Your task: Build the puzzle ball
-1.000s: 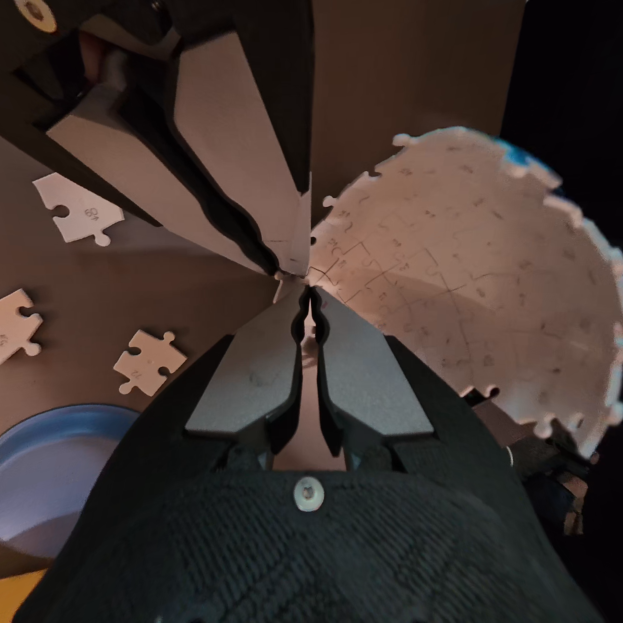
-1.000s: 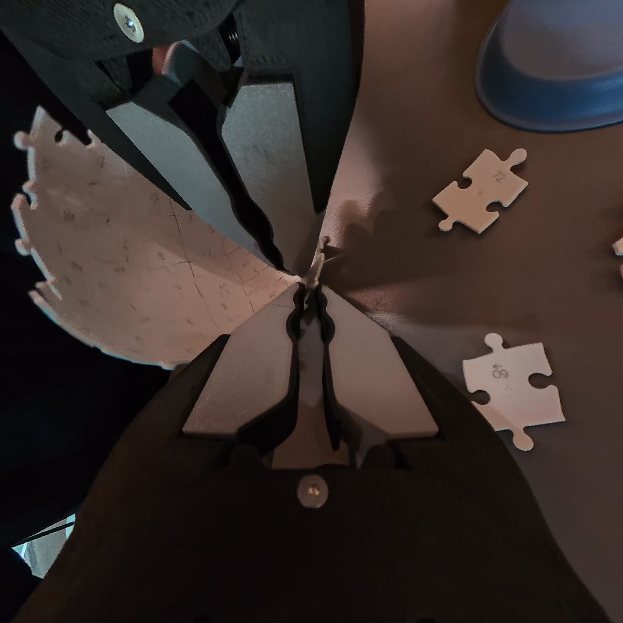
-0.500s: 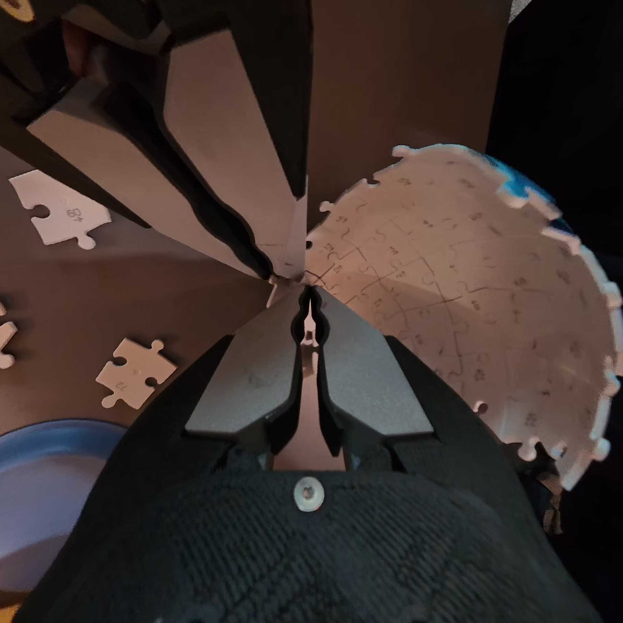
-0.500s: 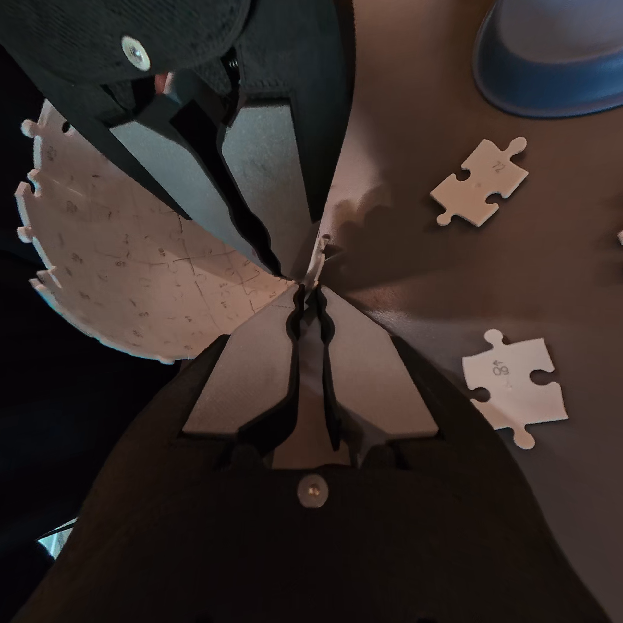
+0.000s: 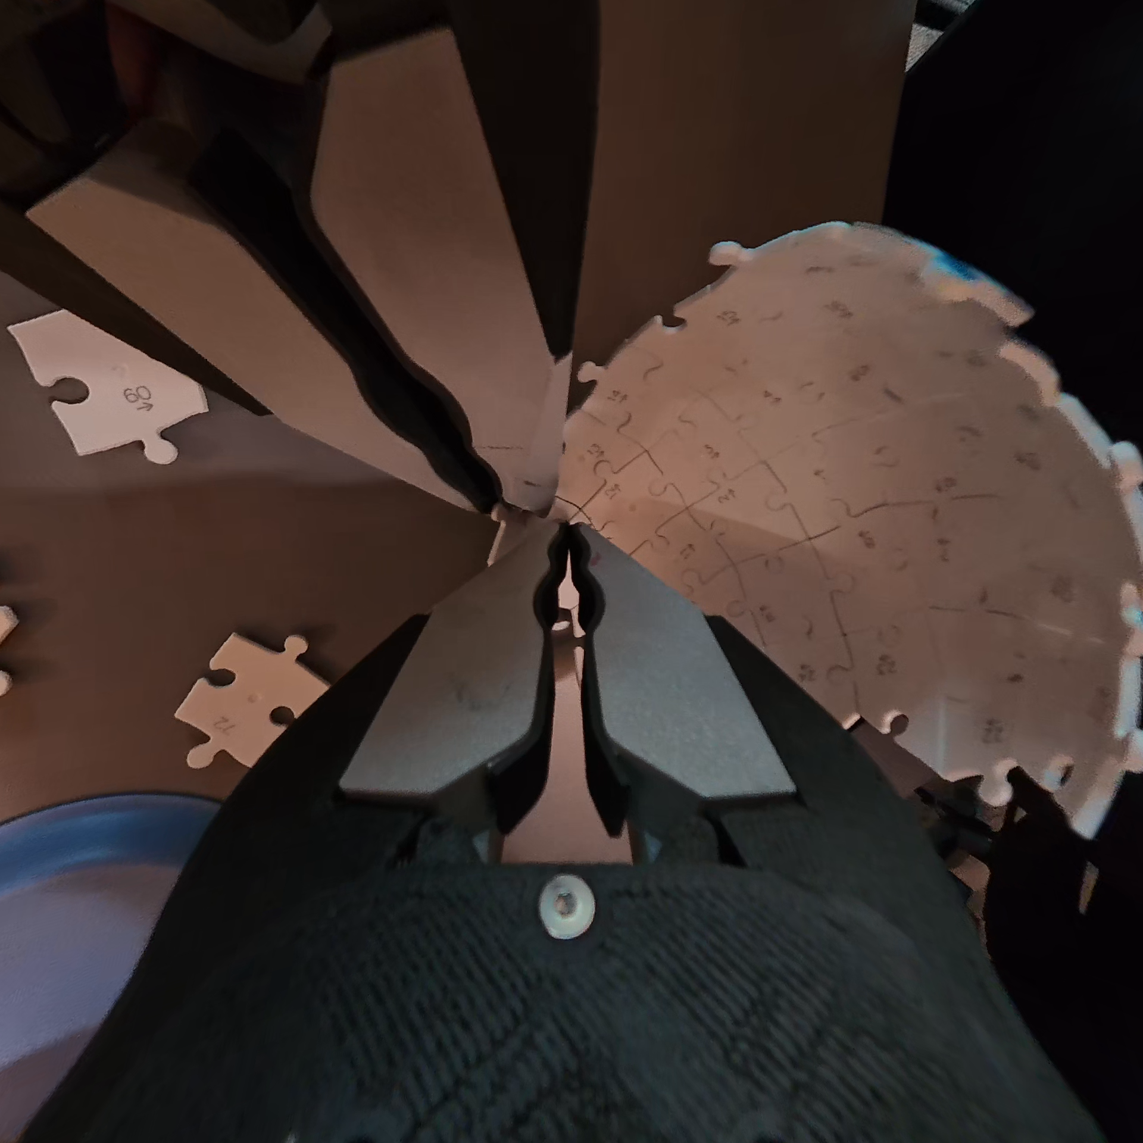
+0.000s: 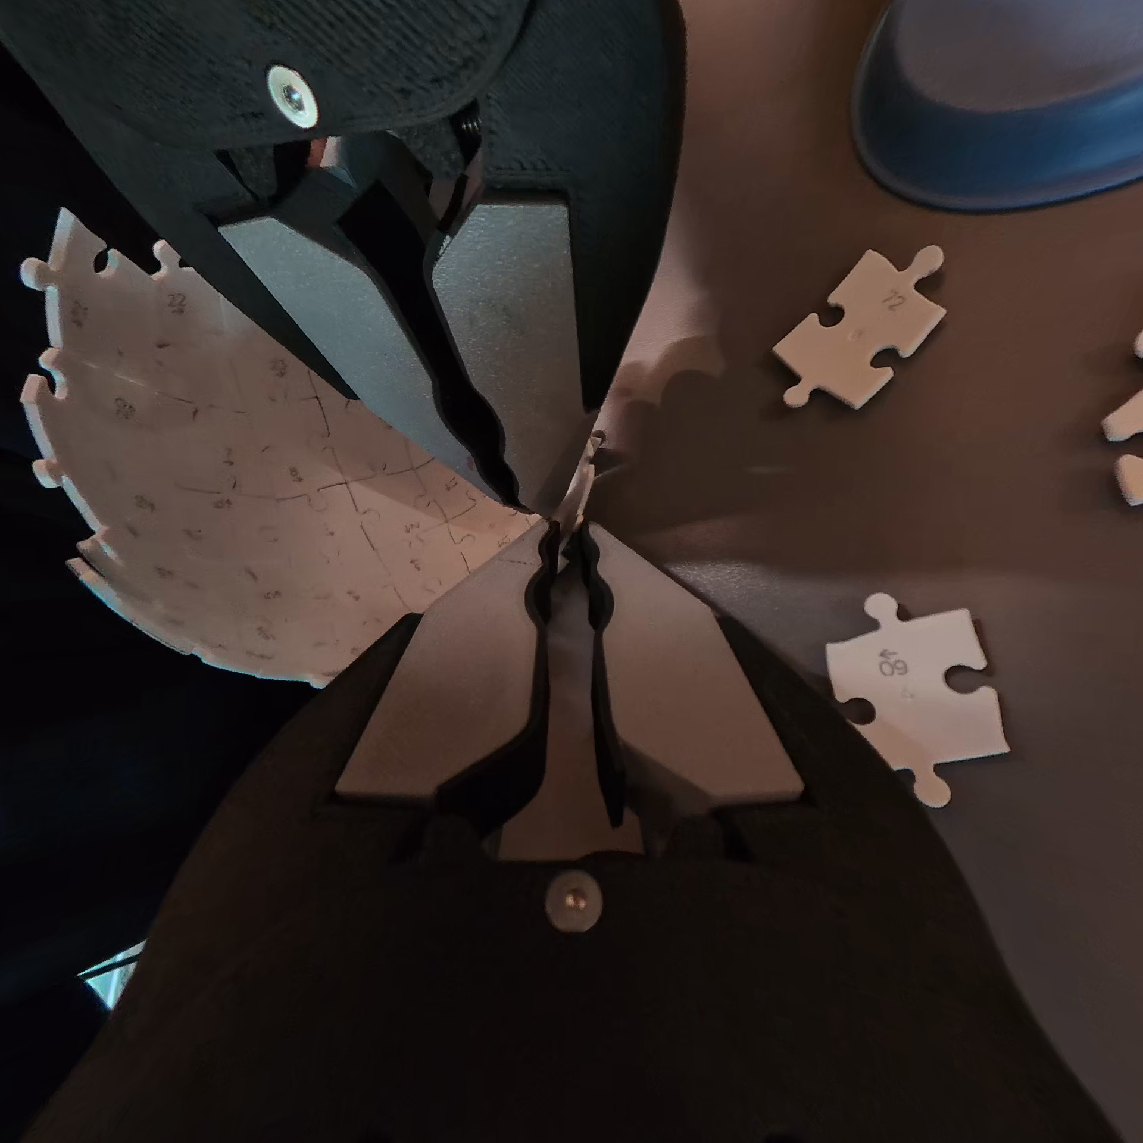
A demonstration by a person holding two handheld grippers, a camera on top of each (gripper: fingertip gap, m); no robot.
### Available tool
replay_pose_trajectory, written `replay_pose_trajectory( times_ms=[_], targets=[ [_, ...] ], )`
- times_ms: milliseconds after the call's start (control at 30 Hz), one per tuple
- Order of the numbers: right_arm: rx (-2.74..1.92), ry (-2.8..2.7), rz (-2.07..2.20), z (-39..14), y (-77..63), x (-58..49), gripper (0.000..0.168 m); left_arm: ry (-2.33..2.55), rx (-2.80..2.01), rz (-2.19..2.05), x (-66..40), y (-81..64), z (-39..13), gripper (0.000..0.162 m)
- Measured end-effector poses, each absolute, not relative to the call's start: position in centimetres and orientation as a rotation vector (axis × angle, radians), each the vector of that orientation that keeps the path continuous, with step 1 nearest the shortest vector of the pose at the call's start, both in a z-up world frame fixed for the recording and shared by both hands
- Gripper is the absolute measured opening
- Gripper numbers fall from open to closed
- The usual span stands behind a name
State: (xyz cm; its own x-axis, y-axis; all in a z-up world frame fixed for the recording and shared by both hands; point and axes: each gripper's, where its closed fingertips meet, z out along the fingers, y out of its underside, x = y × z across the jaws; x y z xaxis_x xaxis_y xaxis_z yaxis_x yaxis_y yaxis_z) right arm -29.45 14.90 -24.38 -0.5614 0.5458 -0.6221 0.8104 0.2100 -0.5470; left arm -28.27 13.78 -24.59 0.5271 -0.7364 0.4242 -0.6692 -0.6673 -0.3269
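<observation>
Since a second ago the white, numbered half-shell of joined puzzle pieces (image 5: pixel 866 526) has swung a little, its toothed rim sitting lower and nearer in the left wrist view, while the tips of both tools have kept meeting at one spot on its edge.

The left gripper (image 5: pixel 568 533) is clenched on the rim of that shell, which spreads ahead and to its right. The right gripper (image 6: pixel 569 526) is clamped on a small white loose puzzle piece (image 6: pixel 581 479), held edge-on just beyond its tips and touching the shell's rim.

The shell looks light, thin and stiff, but its seams would likely pop under a twist, so the hold belongs on the rim right beside the joint.

The left view shows most of the shell's inner face; the right view shows the held piece. Two more flat white pieces (image 6: pixel 860 331) (image 6: pixel 909 689) and a blue round dish (image 6: pixel 1014 124) lie right of the right gripper.
</observation>
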Motion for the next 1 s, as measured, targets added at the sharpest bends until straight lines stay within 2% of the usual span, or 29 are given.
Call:
replay_pose_trajectory(
  times_ms=[1000],
  targets=[
    [1.289, 2.182, -1.279, -24.41, 15.01, -29.39, 0.002, 1.312, -2.528, -0.610, -28.42, 14.26, -24.43, 0.000]
  ],
)
